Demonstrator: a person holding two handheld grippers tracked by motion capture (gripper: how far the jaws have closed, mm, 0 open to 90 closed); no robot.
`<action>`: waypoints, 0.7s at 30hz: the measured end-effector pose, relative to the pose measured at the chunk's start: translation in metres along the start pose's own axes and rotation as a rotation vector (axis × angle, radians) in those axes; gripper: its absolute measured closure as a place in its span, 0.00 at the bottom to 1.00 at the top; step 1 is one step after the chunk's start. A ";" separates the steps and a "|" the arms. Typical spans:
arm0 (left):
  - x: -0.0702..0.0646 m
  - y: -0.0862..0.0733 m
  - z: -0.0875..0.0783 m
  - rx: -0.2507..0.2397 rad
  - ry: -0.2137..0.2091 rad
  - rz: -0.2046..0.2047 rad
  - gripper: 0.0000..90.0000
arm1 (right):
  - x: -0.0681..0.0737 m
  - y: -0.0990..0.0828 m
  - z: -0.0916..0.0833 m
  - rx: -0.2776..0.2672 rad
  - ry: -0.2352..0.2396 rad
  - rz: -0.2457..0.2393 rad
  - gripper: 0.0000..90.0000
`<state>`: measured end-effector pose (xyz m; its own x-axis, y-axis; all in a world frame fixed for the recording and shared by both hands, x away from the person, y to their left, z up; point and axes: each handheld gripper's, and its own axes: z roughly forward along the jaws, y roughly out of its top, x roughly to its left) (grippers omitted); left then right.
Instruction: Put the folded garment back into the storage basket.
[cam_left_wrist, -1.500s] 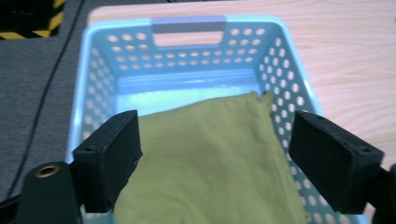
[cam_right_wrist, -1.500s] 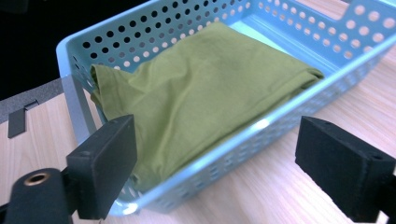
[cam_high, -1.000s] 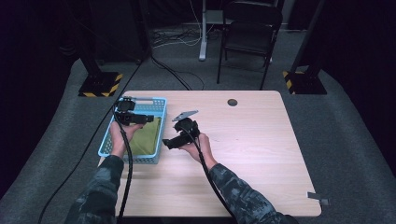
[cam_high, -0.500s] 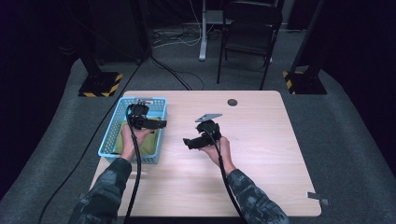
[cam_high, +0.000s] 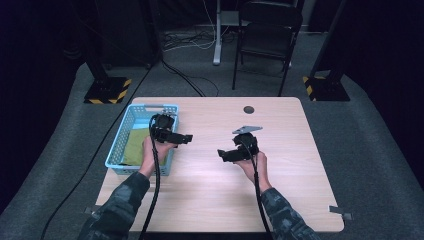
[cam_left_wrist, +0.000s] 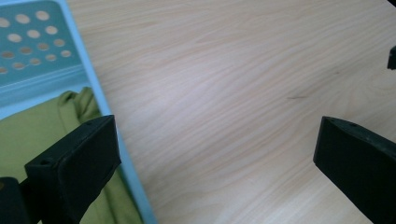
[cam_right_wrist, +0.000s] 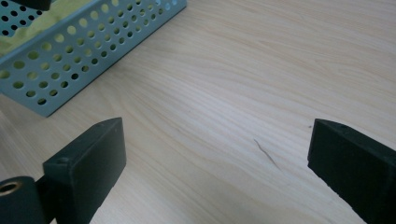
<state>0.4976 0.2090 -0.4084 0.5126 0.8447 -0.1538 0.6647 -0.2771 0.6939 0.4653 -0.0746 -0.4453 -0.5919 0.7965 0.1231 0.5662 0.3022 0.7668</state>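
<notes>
Overall, the wooden table (cam_high: 210, 195) carried a perforated blue basket (cam_high: 116, 145) at its left side, with an olive-green cloth (cam_high: 131, 147) lying folded inside. Left gripper (cam_high: 184, 137), jaws spread and empty, hung over the basket's right rim; right gripper (cam_high: 223, 154), likewise released, hovered mid-table well apart. Judged step: cloth sat binned, hands clear; nothing called for beyond parking them.
</notes>
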 end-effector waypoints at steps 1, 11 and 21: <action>-0.003 -0.001 0.000 0.002 -0.009 0.005 0.00 | -0.002 -0.002 -0.002 -0.002 -0.005 0.001 0.04; -0.032 -0.012 0.010 0.036 -0.054 0.076 0.00 | -0.014 -0.019 -0.019 -0.004 -0.048 0.018 0.04; -0.056 -0.028 0.011 0.051 -0.076 0.138 0.00 | -0.030 -0.044 -0.038 0.004 -0.101 0.042 0.04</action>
<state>0.4562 0.1642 -0.4275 0.6393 0.7605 -0.1140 0.6111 -0.4125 0.6756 0.4361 -0.1313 -0.4594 -0.5068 0.8573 0.0908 0.5916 0.2692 0.7600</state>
